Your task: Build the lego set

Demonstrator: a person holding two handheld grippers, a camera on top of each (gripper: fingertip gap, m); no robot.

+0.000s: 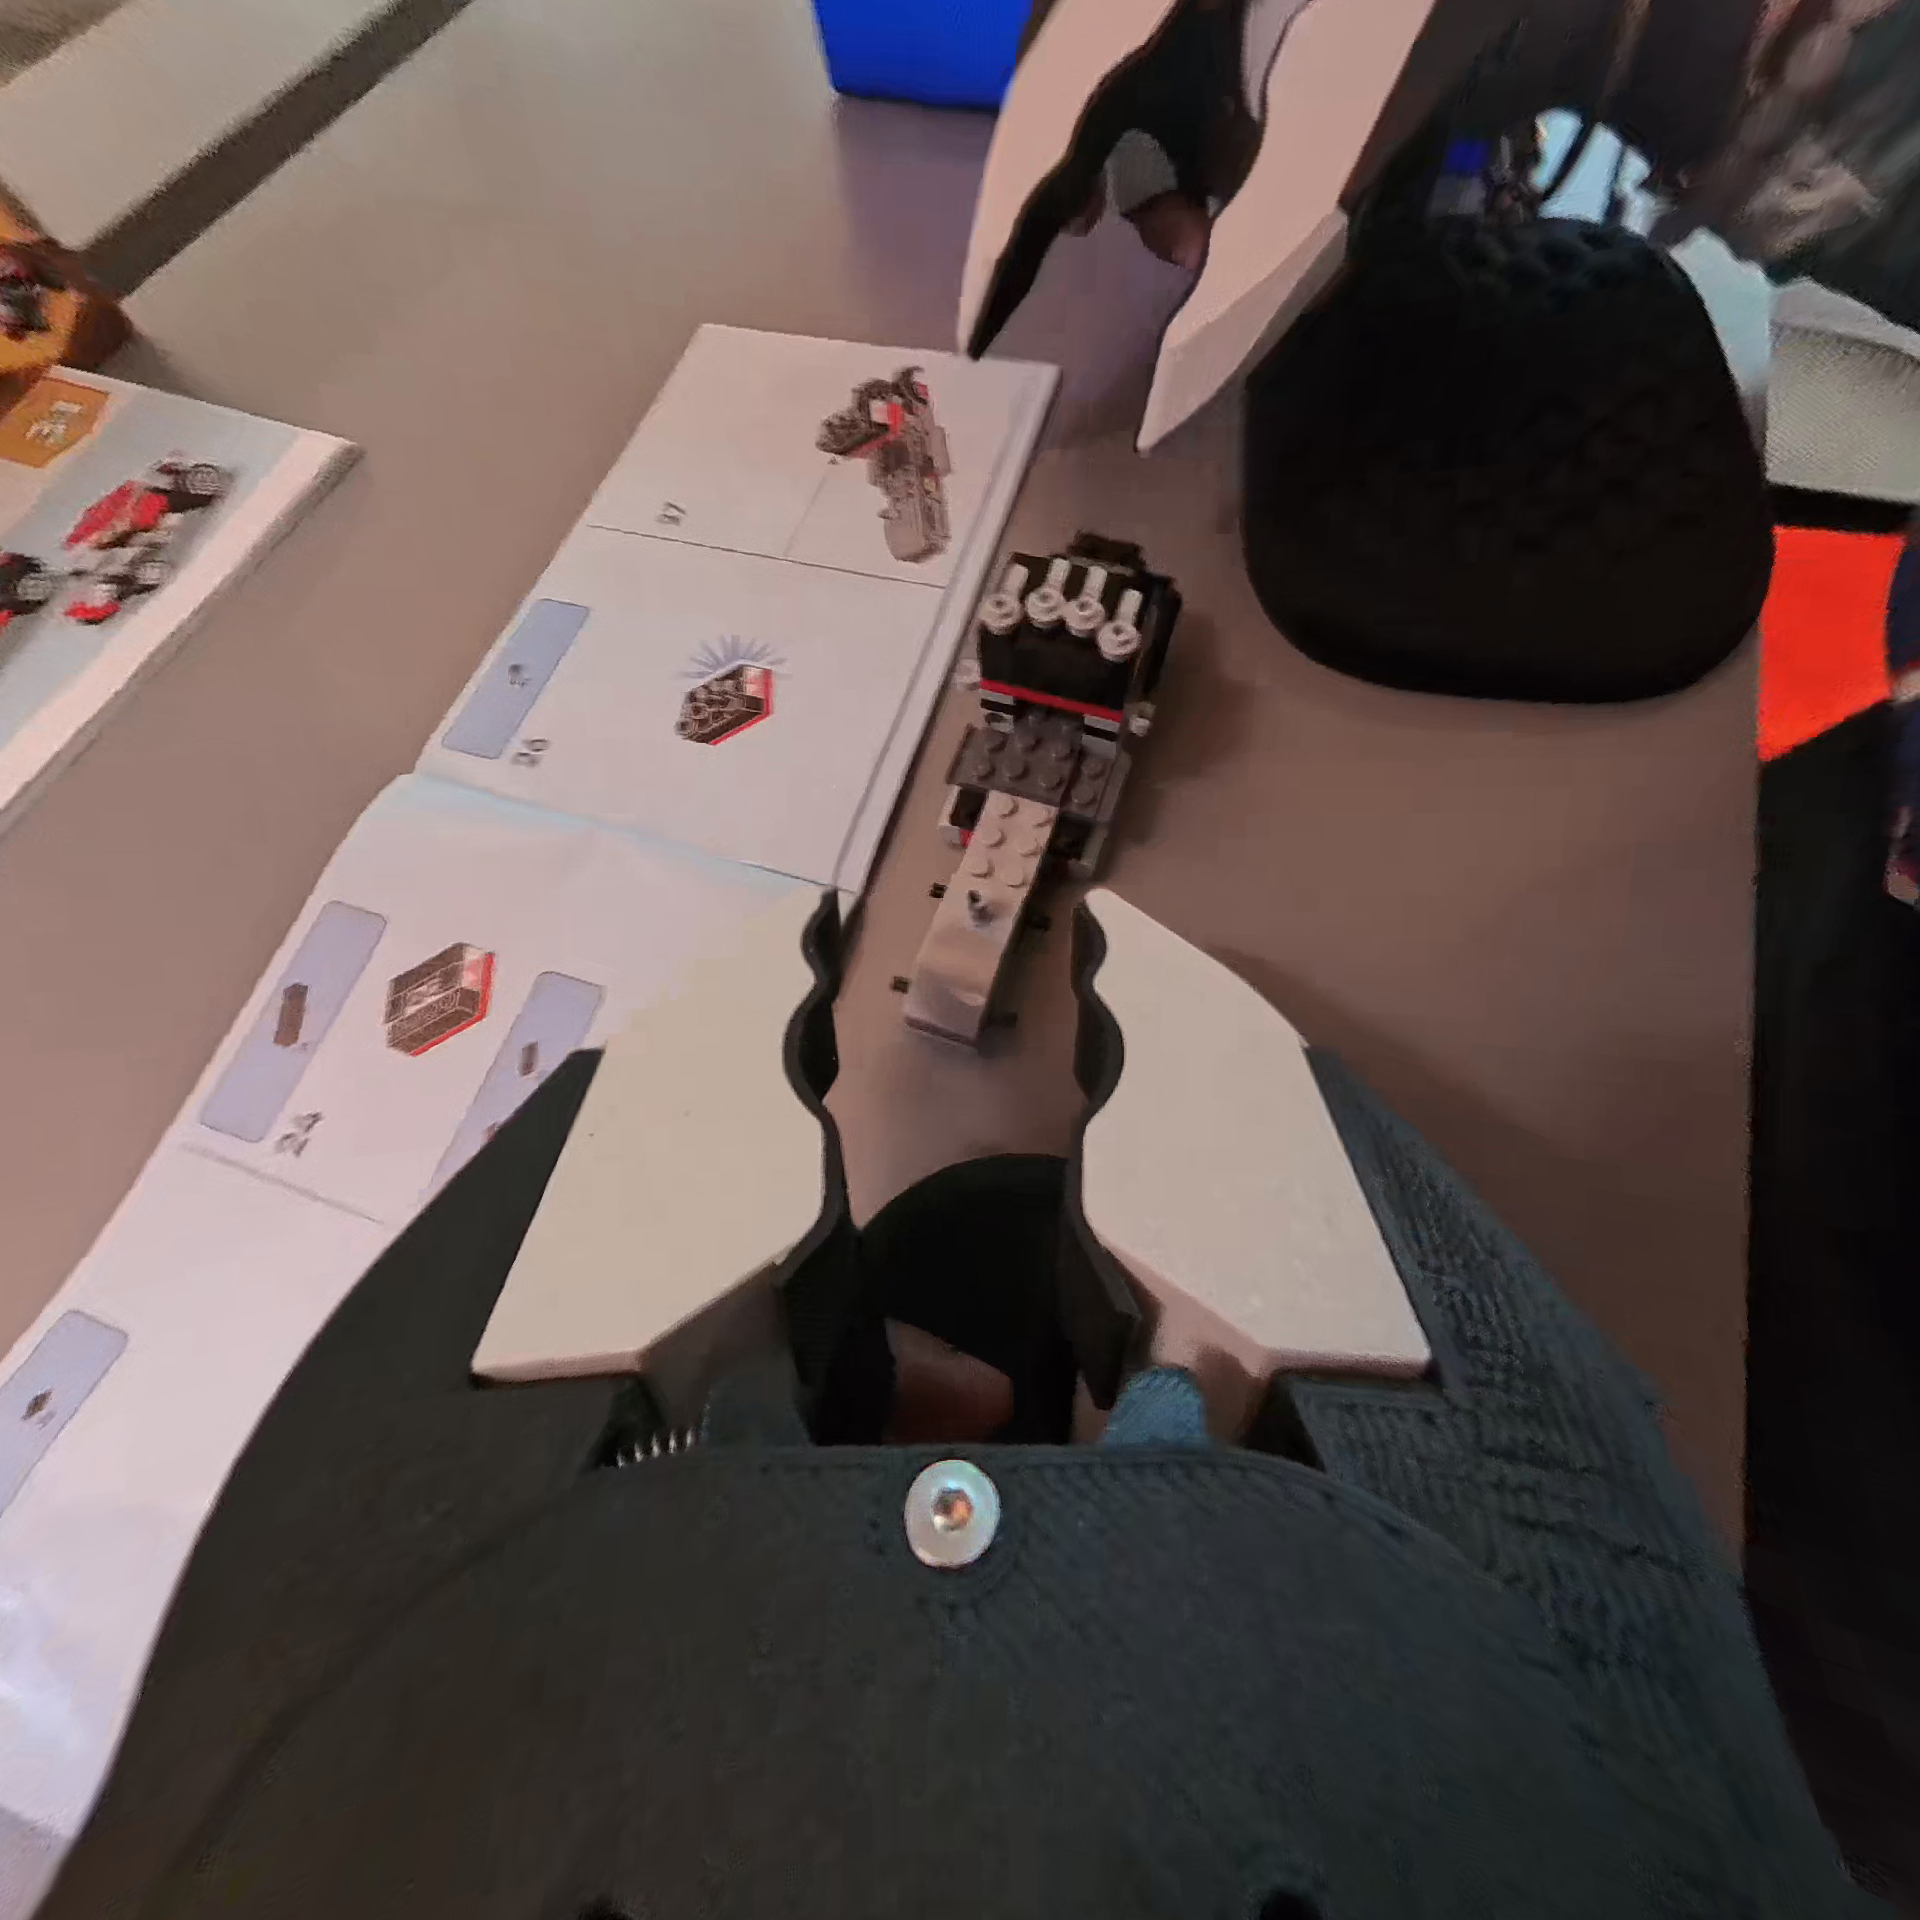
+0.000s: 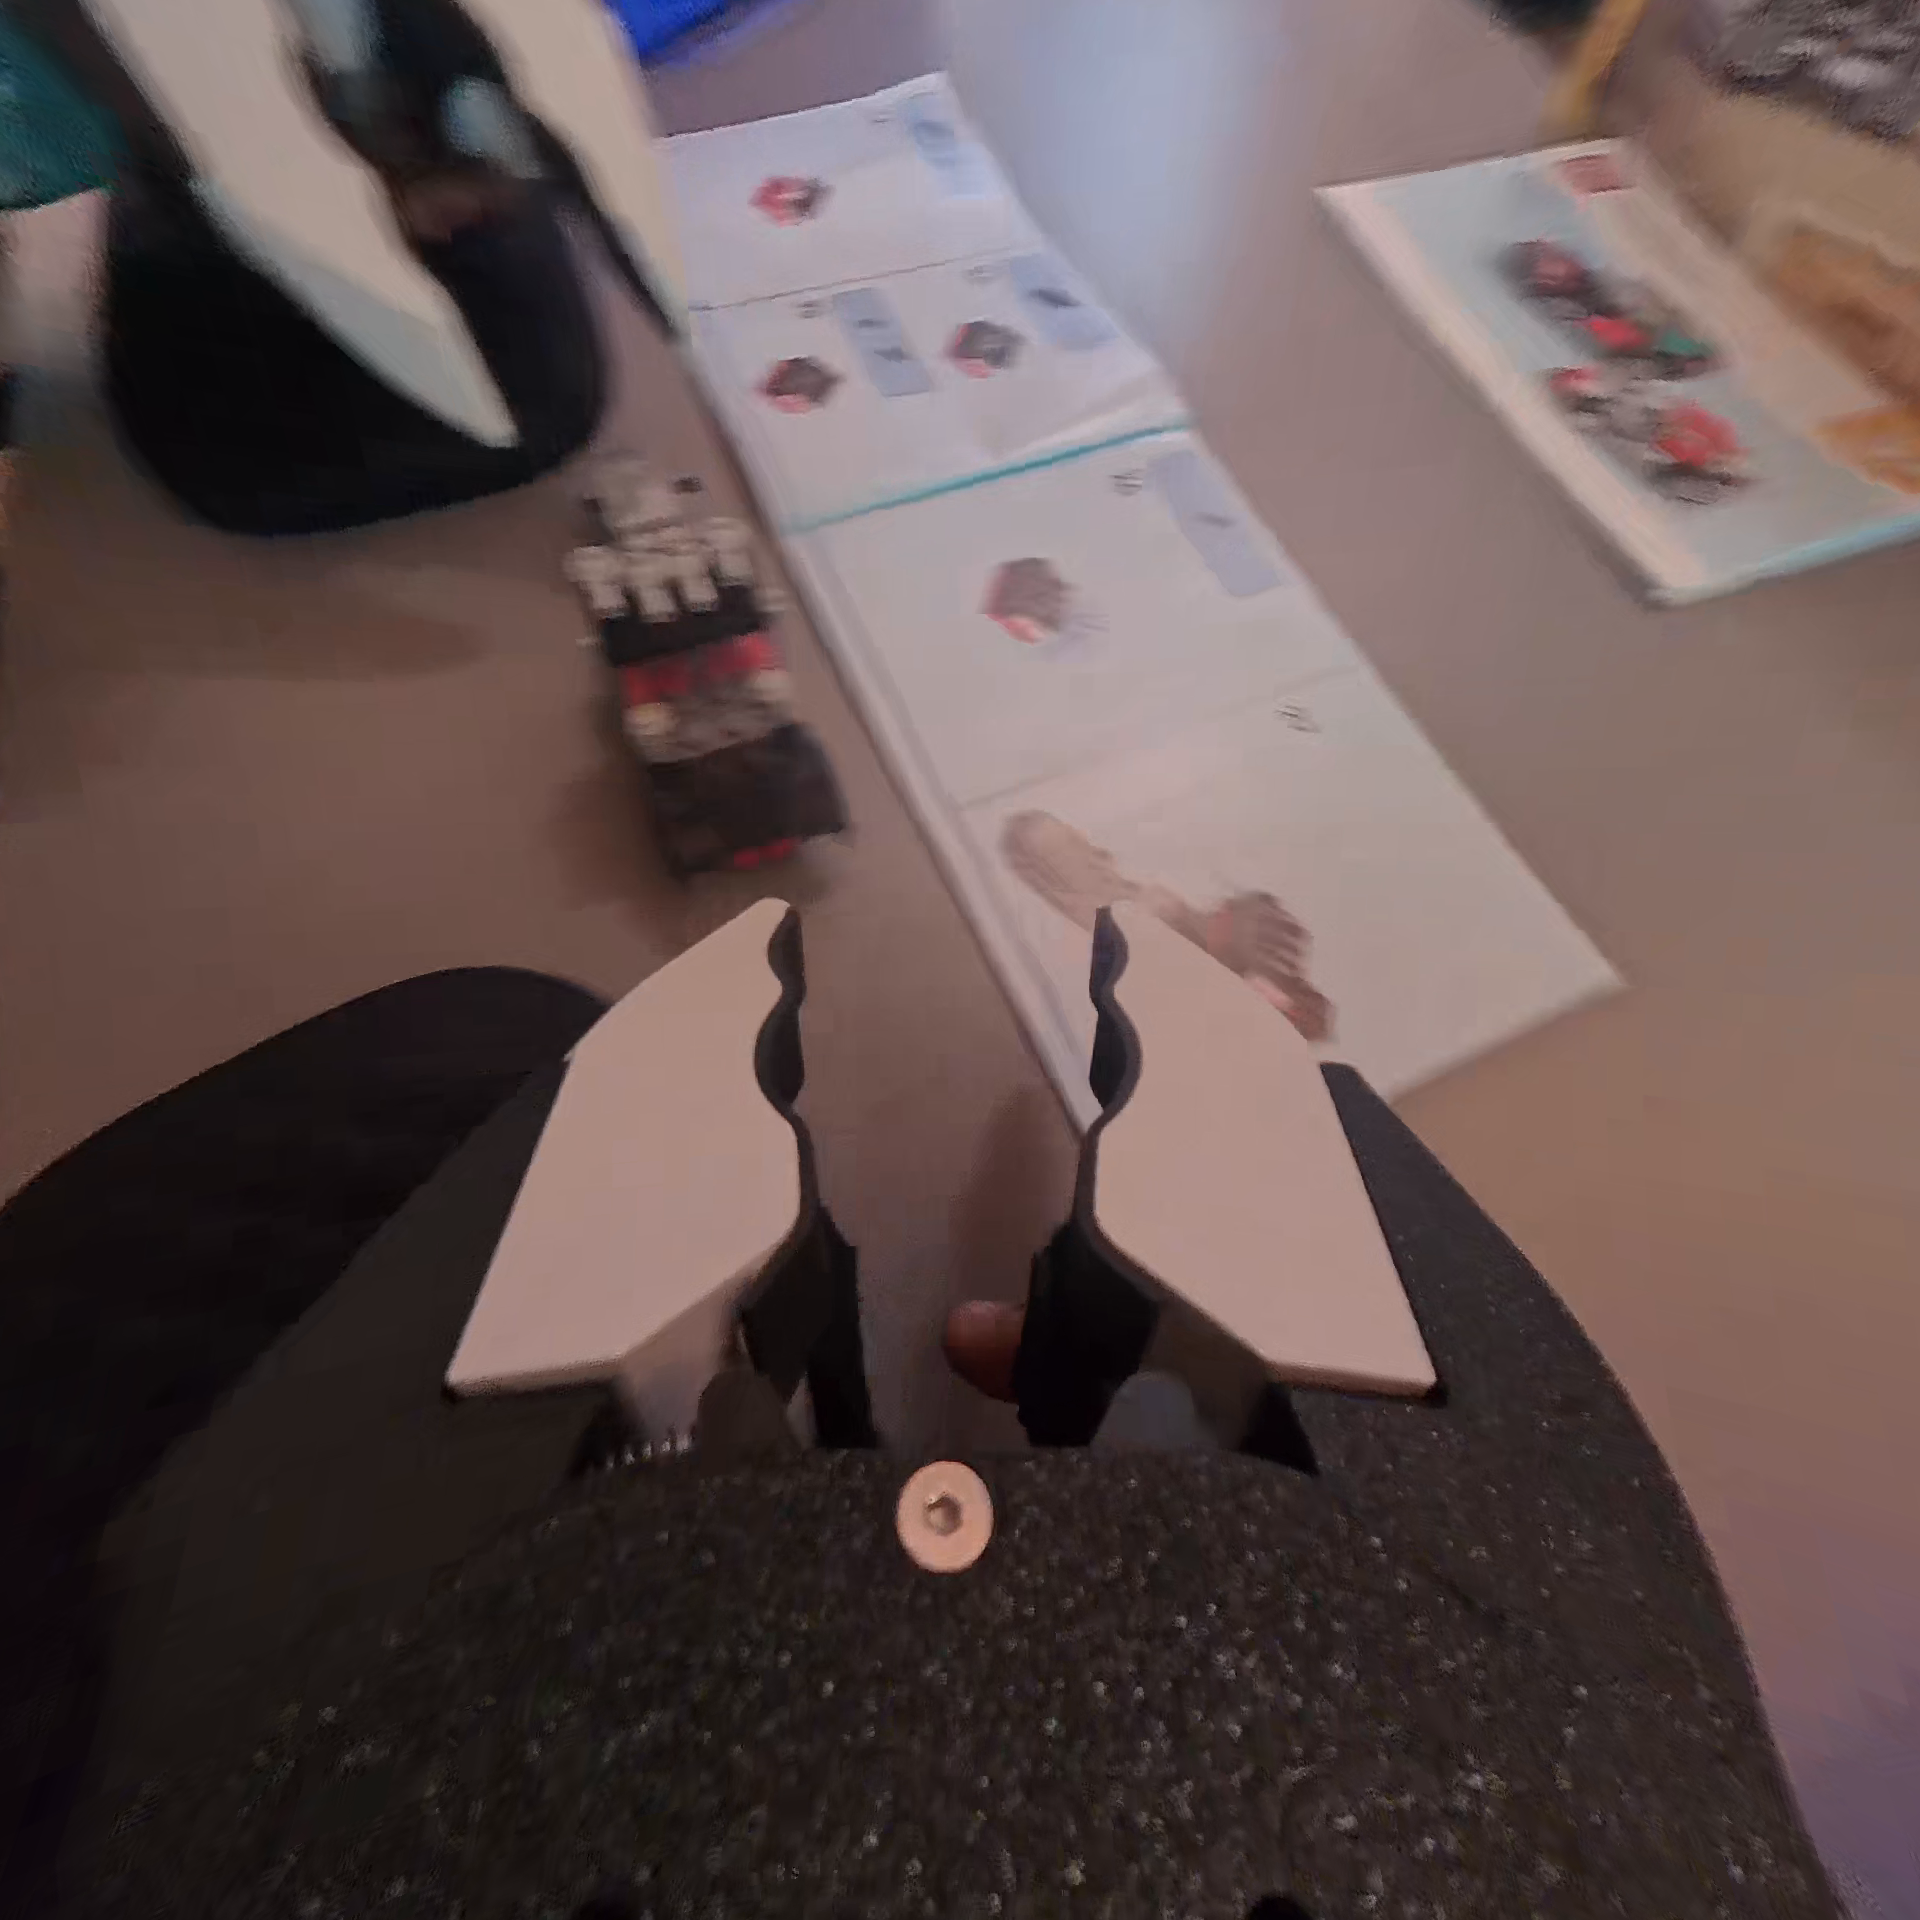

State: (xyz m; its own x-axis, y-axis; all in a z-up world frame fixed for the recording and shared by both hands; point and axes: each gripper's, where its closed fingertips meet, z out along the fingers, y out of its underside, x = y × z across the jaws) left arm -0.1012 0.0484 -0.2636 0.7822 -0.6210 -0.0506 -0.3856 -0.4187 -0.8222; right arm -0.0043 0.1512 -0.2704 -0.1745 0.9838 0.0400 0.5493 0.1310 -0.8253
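The left tongs stand with their jaws apart and nothing between them, hovering low over the grey surface. The lego model lies flat on the surface just ahead of their tips, lengthwise away from them. Its near end is a light grey studded strip that reaches almost into the gap between the jaws without touching either one. Farther along come a dark grey studded plate, a thin red and white band, a black block and a row of small white round pieces at the far end. A few tiny dark bits lie on the surface beside the grey strip.

To the left of the left tongs, an open instruction booklet lies flat, its right edge just beside the model. A second booklet lies farther left, well apart from the first. Ahead and to the right sits a black rounded thing; what it is cannot be told. Something blue stands at the far edge.

The right tongs are also spread, holding nothing, above the surface. In their blurred view the lego model lies ahead and slightly left of their tips, apart from them, with the instruction booklet ahead and to the right. The left tongs show beyond the model, and the right tongs show beyond it in the left wrist view, so the model lies between the two pairs.
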